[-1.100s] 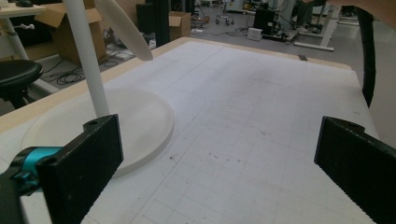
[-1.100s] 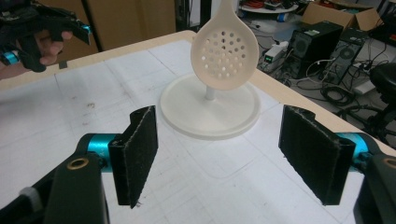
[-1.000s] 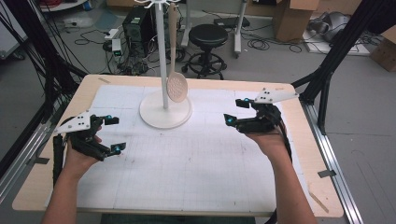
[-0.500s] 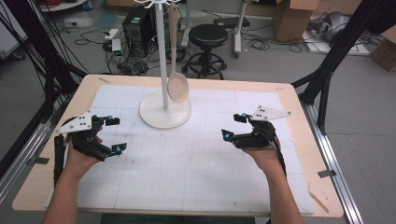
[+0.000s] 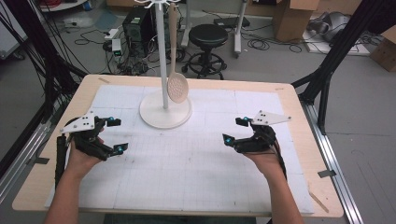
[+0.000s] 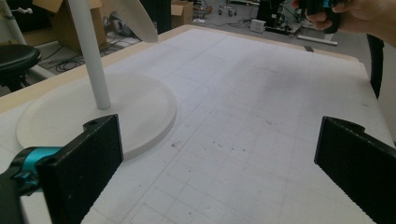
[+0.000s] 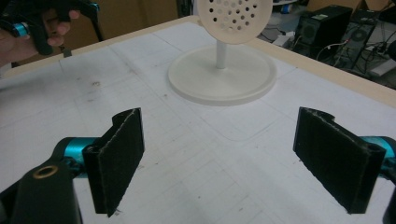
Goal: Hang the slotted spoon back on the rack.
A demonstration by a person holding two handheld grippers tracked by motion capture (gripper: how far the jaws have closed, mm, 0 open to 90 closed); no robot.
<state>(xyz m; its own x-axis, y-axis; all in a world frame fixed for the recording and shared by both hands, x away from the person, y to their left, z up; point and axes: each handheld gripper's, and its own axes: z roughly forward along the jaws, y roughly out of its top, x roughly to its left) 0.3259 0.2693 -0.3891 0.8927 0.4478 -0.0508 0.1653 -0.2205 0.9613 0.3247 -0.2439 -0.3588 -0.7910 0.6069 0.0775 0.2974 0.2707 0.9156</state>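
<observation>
left gripper [image 5: 113, 135]: near table's [image 5: 56, 186] left edge, jaws spread, empty | right gripper [image 5: 236, 130]: near right edge, jaws just opening wide, empty

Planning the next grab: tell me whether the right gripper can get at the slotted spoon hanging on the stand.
Probably yes. The right gripper has open, empty jaws, and only bare mat lies between it and the slotted spoon, which hangs free on the near side of the stand.

a black stool [image 5: 208, 36], a computer tower [image 5: 137, 23], cardboard boxes [image 5: 292, 18] and loose cables [image 5: 261, 43] sit on the floor beyond the table [image 5: 299, 114].
</observation>
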